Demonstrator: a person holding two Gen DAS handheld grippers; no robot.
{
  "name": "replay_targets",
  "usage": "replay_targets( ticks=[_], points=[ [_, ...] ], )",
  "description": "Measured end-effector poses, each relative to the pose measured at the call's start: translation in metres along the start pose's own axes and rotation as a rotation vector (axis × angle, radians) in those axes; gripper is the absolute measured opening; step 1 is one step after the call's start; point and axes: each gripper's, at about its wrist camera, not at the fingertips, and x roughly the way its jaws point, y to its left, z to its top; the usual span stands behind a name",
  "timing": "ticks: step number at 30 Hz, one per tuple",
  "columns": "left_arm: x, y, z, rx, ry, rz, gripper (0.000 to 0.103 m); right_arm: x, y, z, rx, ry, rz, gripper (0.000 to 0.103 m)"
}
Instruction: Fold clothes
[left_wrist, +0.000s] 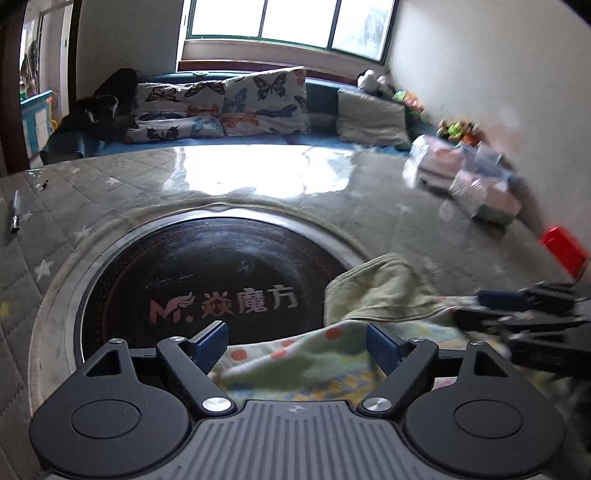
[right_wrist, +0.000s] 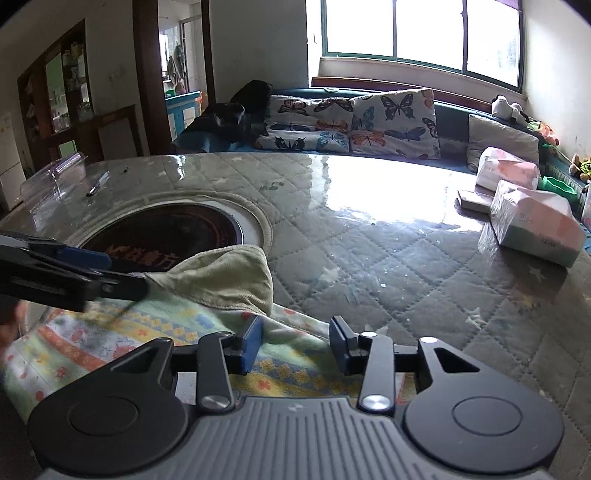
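A small patterned garment (right_wrist: 110, 332) with a pale green lining (right_wrist: 221, 277) lies on the quilted table, one part turned up. It also shows in the left wrist view (left_wrist: 314, 354). My left gripper (left_wrist: 297, 345) is open, its blue pads on either side of the garment's near edge. My right gripper (right_wrist: 295, 341) is open over the garment's right edge, and it appears at the right of the left wrist view (left_wrist: 517, 314). The left gripper appears at the left of the right wrist view (right_wrist: 74, 266).
A round black hotplate (left_wrist: 207, 280) is set into the table (right_wrist: 369, 258) by the garment. Tissue packs (right_wrist: 535, 225) sit at the right, a red box (left_wrist: 565, 247) near them, a pen (left_wrist: 15, 216) and a clear plastic lid (right_wrist: 55, 177) at the left. A sofa with cushions (right_wrist: 351, 122) stands behind.
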Motion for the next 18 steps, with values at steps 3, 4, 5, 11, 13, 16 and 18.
replay_targets(
  ticks=[3,4,5,11,13,16,18],
  points=[
    [0.011,0.003,-0.001,-0.015,0.021,0.009,0.086,-0.003,0.004,0.000,-0.023,-0.002,0.002,0.042],
    [0.011,0.003,-0.001,-0.014,0.022,0.012,0.087,-0.002,0.004,0.000,-0.028,0.001,0.002,0.042],
    [0.011,0.003,-0.001,-0.012,0.023,0.014,0.087,-0.001,0.005,0.000,-0.032,0.005,0.001,0.042],
    [0.001,0.005,0.001,-0.013,-0.003,0.006,0.086,-0.014,0.018,0.001,-0.053,-0.024,0.048,0.043],
    [-0.005,0.004,0.002,-0.007,-0.018,0.010,0.086,-0.020,0.027,0.000,-0.073,-0.032,0.076,0.044],
    [-0.015,0.000,0.000,0.001,-0.038,0.008,0.087,-0.023,0.042,-0.005,-0.111,-0.035,0.105,0.044],
    [-0.021,-0.003,-0.004,0.006,-0.043,0.005,0.087,-0.020,0.051,-0.009,-0.140,-0.020,0.107,0.044]
  ],
)
